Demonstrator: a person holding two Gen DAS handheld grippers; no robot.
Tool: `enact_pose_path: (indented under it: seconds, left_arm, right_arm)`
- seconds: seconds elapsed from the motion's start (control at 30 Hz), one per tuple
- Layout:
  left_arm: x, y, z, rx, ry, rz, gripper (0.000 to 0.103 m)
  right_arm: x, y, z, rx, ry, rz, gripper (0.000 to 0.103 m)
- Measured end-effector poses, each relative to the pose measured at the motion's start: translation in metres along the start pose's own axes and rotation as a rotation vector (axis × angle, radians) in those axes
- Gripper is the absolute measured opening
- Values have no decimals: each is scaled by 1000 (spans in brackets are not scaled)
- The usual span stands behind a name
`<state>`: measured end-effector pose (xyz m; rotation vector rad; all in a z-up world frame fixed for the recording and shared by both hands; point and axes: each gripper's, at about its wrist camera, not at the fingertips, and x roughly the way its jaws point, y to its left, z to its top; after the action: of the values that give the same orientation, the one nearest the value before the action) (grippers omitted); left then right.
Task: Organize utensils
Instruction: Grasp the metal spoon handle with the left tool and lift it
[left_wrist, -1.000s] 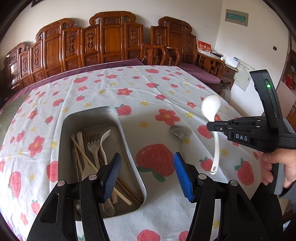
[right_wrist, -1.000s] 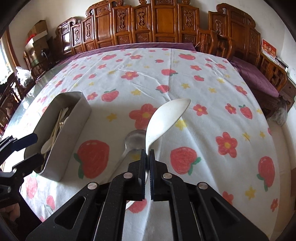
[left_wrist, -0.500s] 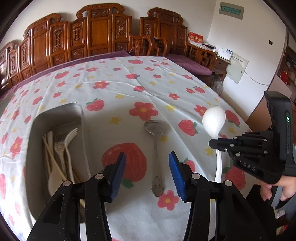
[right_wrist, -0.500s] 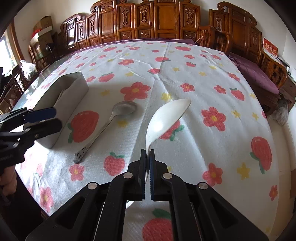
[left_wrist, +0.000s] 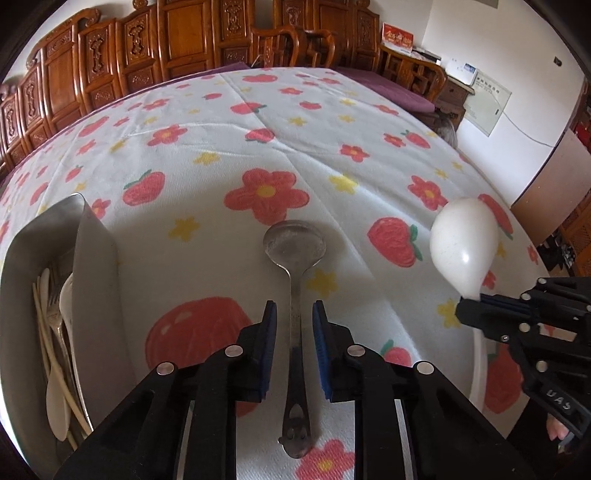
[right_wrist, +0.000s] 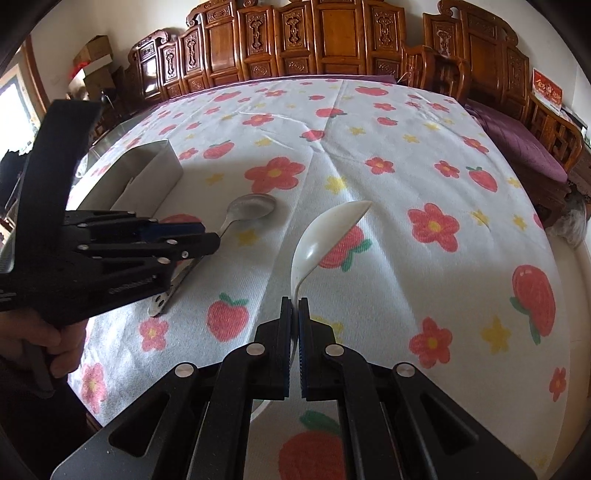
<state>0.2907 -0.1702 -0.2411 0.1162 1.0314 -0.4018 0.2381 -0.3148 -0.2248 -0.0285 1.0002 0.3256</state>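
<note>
A metal spoon (left_wrist: 295, 243) lies flat on the flowered tablecloth, bowl away from me. My left gripper (left_wrist: 294, 314) straddles its handle; the blue pads (left_wrist: 269, 332) are closing, with a thin gap still on each side of the handle. From the right wrist view the left gripper (right_wrist: 199, 236) sits low over that metal spoon (right_wrist: 251, 208). My right gripper (right_wrist: 294, 306) is shut on the handle of a white plastic spoon (right_wrist: 325, 236), held up off the cloth, bowl forward. The left wrist view has the white spoon (left_wrist: 463, 240) and right gripper (left_wrist: 476, 306) at the right.
A steel tray (left_wrist: 92, 258) stands left of the metal spoon, holding forks, chopsticks and pale spoons (left_wrist: 55, 332). Carved wooden chairs (right_wrist: 332, 40) line the table's far side. The table edge (right_wrist: 565, 236) drops off on the right. A hand (right_wrist: 55, 343) grips the left tool.
My left gripper swung right from over the tray, came down over the metal spoon's handle, and its jaws narrowed a lot. The right gripper drifted a little with the white spoon.
</note>
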Motion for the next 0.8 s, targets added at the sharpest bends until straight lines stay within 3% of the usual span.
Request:
enact_pose_path:
  seconds: [0.43, 0.47, 0.5, 0.8]
  left_arm:
    - [5, -10, 0, 57, 10, 71, 15]
    - [5, -10, 1, 58, 14, 73, 14]
    - [6, -10, 1, 59, 16, 67, 5]
    - [-10, -7, -1, 70, -10, 70, 5]
  right_arm:
    - [-3, 0, 3, 2, -5, 1, 5]
    - [-3, -1, 4, 2, -5, 0, 5]
    - [-3, -1, 3, 3, -5, 1, 5]
    - [-8, 3, 4, -8, -16, 7, 5]
